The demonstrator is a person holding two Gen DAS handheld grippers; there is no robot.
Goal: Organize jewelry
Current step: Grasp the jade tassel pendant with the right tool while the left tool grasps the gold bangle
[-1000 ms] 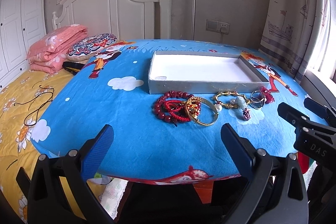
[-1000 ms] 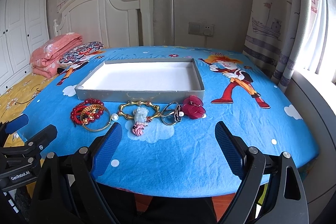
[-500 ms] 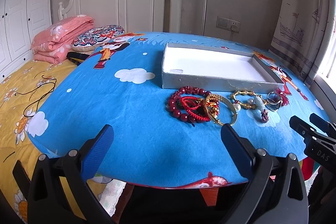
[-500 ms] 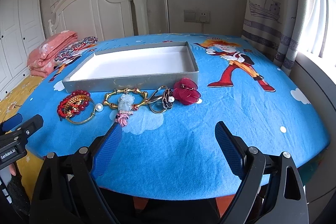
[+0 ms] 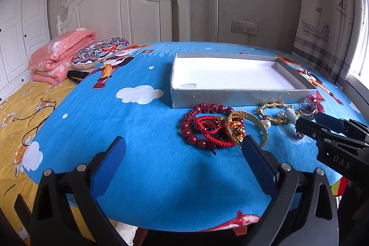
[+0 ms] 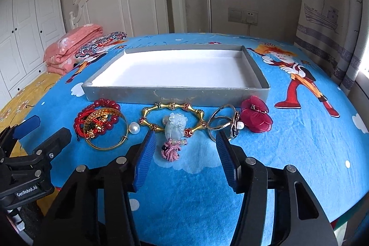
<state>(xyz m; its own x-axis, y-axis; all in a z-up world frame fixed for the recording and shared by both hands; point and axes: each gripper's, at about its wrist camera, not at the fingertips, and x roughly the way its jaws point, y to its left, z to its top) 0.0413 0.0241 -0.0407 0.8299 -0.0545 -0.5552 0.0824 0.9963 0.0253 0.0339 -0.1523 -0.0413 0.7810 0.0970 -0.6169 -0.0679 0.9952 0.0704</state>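
On a table draped in a blue cartoon cloth (image 6: 288,153), we hold the left gripper (image 5: 182,153) spread wide and empty, low over the cloth just short of the red bead bracelet (image 6: 108,104), the red cord bracelet (image 5: 208,126) and the gold bangle (image 6: 107,130), which lie tangled in one heap. To their right sit a loose pearl (image 6: 134,128), a gold link bracelet (image 6: 171,106) with a pale jade charm (image 6: 174,128) and pink tassel inside it, two metal rings (image 6: 222,122) and a red flower clip (image 6: 257,113). Our right gripper (image 6: 184,149) is also unclenched, its fingers bracketing the charm, which we judge the first pick. The row lies just in front of the grey tray (image 6: 175,93), whose white floor is bare, so every piece has only to clear its low near wall. Open cloth remains on both sides; the table edge is near behind the grippers.
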